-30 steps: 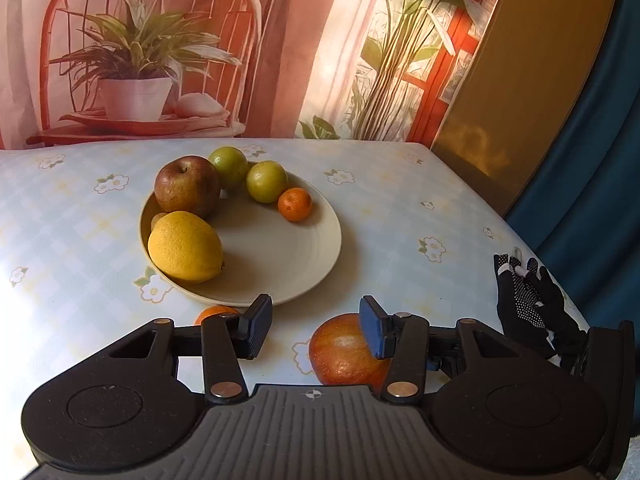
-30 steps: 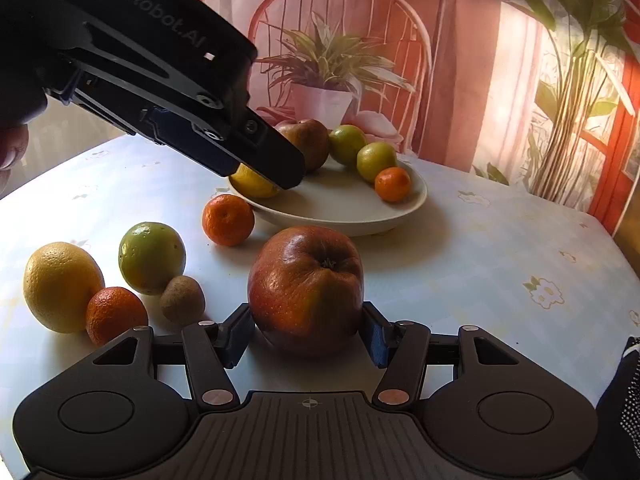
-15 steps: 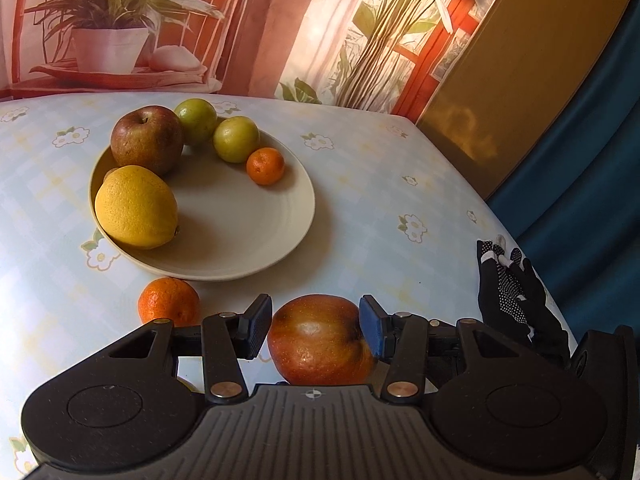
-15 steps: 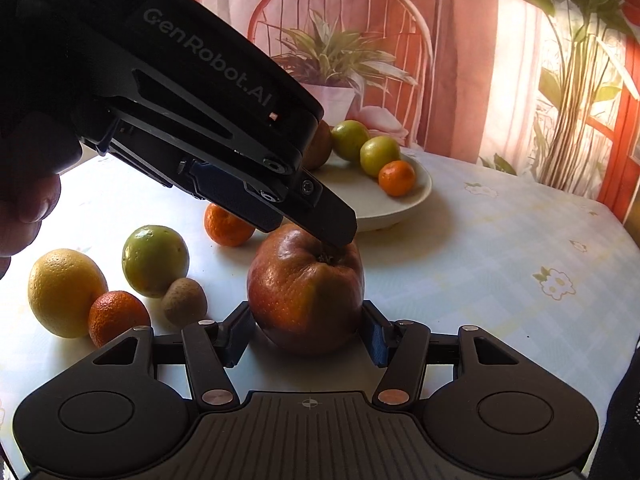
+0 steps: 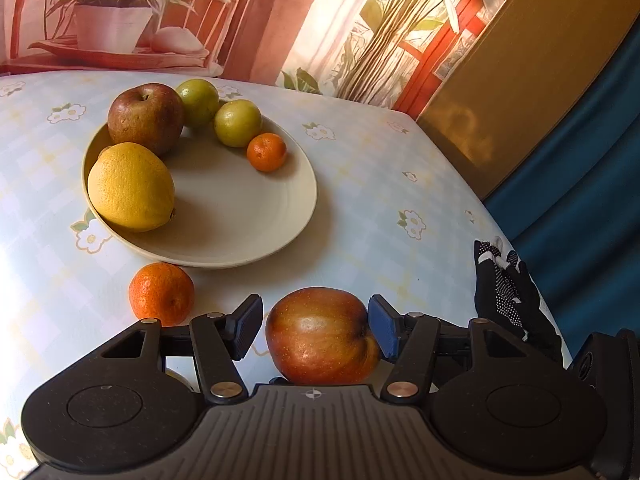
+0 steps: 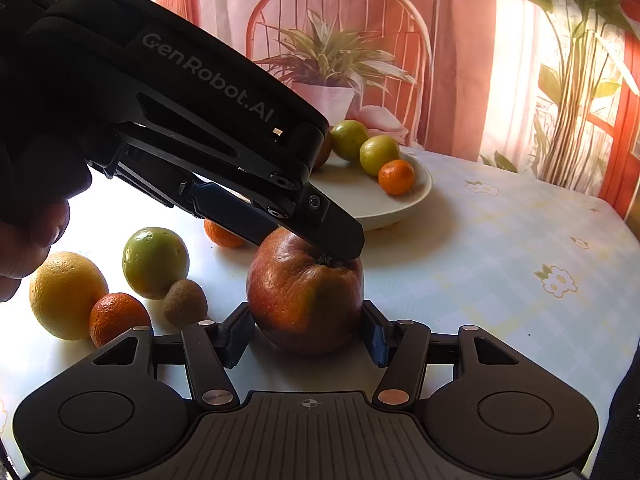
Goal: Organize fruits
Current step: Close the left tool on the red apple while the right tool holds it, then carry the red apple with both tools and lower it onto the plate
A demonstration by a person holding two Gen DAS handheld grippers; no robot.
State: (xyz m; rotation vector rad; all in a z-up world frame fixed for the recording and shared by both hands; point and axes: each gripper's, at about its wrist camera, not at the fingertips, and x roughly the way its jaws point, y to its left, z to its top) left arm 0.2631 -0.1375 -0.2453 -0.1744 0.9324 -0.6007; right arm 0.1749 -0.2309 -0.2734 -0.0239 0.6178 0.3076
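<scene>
The big red apple (image 6: 305,292) sits on the worktop (image 6: 500,280), clamped by the right gripper (image 6: 308,334); the left gripper (image 5: 316,326) straddles it too, fingers opening, one pad clear.

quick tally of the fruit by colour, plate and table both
red apple: 2
green fruit: 3
mandarin: 3
yellow citrus: 2
kiwi: 1
total: 11

Left gripper (image 5: 316,330) around a red apple (image 5: 323,336)

Low in the frame its jaws are opening, the apple between them. A tangerine (image 5: 161,293) lies left; the plate (image 5: 240,216), upper left, holds five fruits; a black glove (image 5: 508,292) lies right.
</scene>
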